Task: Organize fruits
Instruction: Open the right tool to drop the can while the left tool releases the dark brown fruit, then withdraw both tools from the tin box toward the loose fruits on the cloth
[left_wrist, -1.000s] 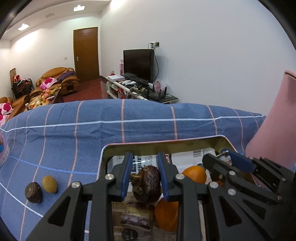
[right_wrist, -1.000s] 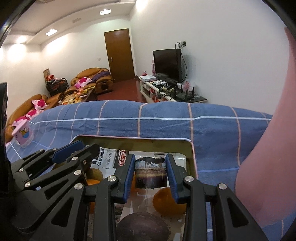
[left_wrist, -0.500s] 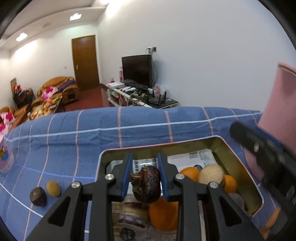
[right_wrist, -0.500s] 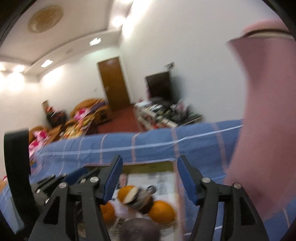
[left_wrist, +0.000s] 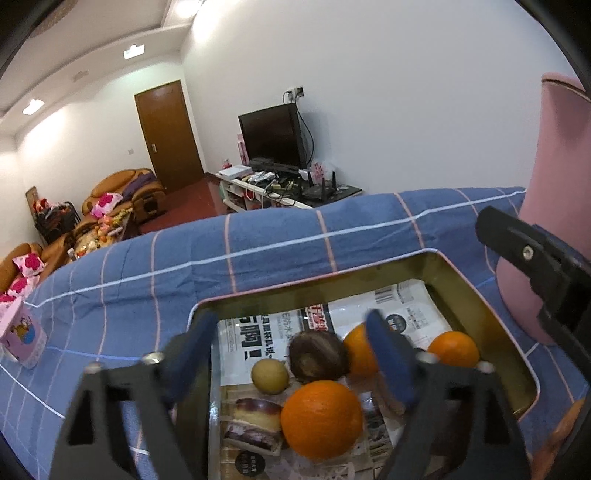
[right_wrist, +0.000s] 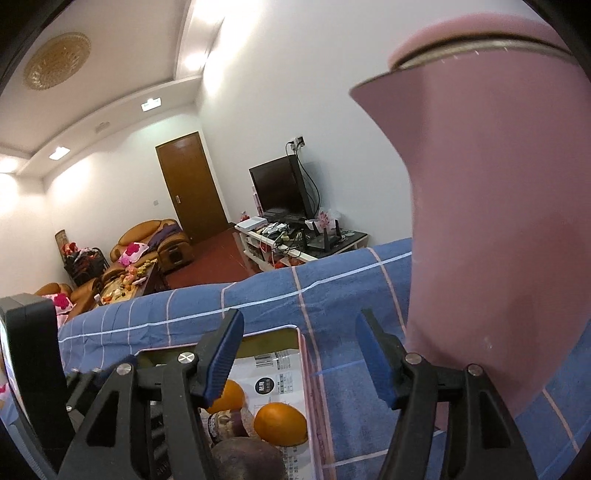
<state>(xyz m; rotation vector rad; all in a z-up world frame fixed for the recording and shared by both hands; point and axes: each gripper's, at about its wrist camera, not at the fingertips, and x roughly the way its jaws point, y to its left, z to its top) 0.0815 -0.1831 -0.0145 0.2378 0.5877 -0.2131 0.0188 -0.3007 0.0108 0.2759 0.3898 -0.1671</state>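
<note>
My left gripper (left_wrist: 291, 347) hovers over the gold tray (left_wrist: 480, 302), and its jaws are opening wide. The wrinkled brown fruit (left_wrist: 317, 354) lies loose in the tray between them, with neither pad touching it. Around it lie a yellow-green fruit (left_wrist: 269, 374) and three oranges, the nearest orange (left_wrist: 321, 417) being the largest. My right gripper (right_wrist: 299, 358) is open with nothing in it, above the tray's right rim (right_wrist: 304, 369) and the blue cloth. Below it I see an orange (right_wrist: 280, 424) and a dark round fruit (right_wrist: 247, 458).
A tall pink jug (right_wrist: 498, 221) stands close on the right of the tray. Snack packets (left_wrist: 255, 421) and printed paper line the tray's floor. A small pink box (left_wrist: 18, 336) sits on the blue checked cloth (left_wrist: 258, 258) at far left.
The left gripper let go of the brown fruit, which dropped into the tray, and its fingers spread wide. The right gripper opened, rose and swung right toward the pink jug.
</note>
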